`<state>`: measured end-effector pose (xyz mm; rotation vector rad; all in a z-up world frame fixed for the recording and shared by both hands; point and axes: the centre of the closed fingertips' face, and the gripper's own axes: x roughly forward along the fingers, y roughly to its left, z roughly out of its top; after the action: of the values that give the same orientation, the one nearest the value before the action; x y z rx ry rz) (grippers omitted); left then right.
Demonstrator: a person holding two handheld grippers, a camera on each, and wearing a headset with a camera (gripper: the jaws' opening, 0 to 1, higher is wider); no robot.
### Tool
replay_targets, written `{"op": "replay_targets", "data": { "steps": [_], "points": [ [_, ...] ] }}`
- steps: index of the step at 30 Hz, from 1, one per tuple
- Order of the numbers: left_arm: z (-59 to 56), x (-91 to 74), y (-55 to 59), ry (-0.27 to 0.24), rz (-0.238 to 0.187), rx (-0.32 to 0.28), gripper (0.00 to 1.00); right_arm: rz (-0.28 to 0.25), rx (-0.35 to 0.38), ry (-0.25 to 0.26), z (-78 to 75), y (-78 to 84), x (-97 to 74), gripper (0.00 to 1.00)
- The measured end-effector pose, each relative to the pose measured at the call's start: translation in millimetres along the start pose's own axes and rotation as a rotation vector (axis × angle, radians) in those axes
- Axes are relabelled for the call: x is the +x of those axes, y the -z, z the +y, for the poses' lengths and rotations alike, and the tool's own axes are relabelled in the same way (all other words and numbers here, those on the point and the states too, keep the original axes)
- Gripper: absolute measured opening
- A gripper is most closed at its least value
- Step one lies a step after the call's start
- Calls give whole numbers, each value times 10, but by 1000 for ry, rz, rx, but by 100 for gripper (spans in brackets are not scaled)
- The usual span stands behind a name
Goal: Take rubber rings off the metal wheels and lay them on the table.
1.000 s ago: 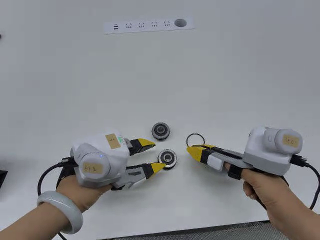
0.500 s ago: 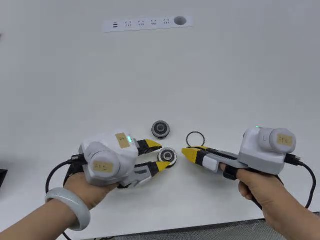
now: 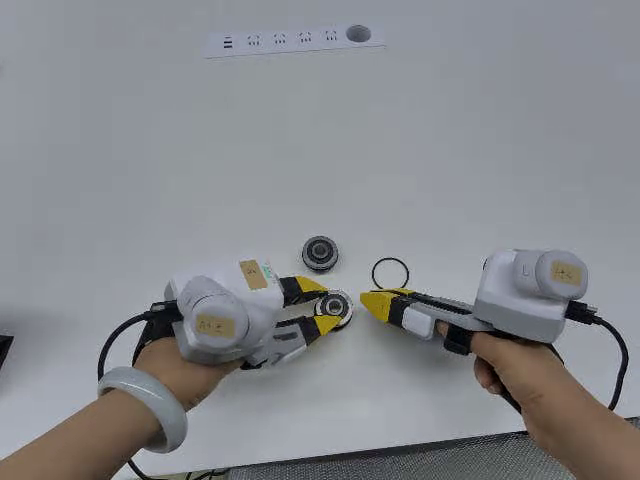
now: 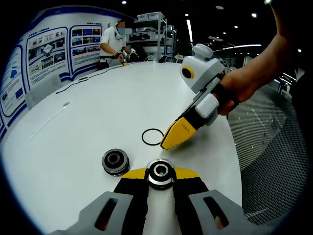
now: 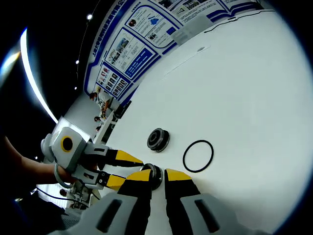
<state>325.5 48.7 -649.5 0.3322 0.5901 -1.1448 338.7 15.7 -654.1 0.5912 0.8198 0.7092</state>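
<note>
- One ring (image 3: 390, 273) lies off on the table (image 3: 450, 150), mid-frame, just above your right gripper (image 3: 378, 303), whose jaws are together and empty.
- Your left gripper (image 3: 321, 308) clamps the near wheel (image 3: 336, 309); judging by this, its ring is next.
- Far wheel (image 3: 320, 253), just above: whether it has a ring, you cannot tell.

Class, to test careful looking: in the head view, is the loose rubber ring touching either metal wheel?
No, the rubber ring lies apart from the far wheel and the near wheel.
</note>
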Motion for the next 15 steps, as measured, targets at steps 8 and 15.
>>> {"op": "replay_targets", "data": {
  "steps": [8,15],
  "points": [
    [-10,24,6,3,8,10,17,1,6,-6,21,3,12,11],
    [-10,28,3,3,10,18,15,4,17,-14,34,22,21,11]
  ]
}}
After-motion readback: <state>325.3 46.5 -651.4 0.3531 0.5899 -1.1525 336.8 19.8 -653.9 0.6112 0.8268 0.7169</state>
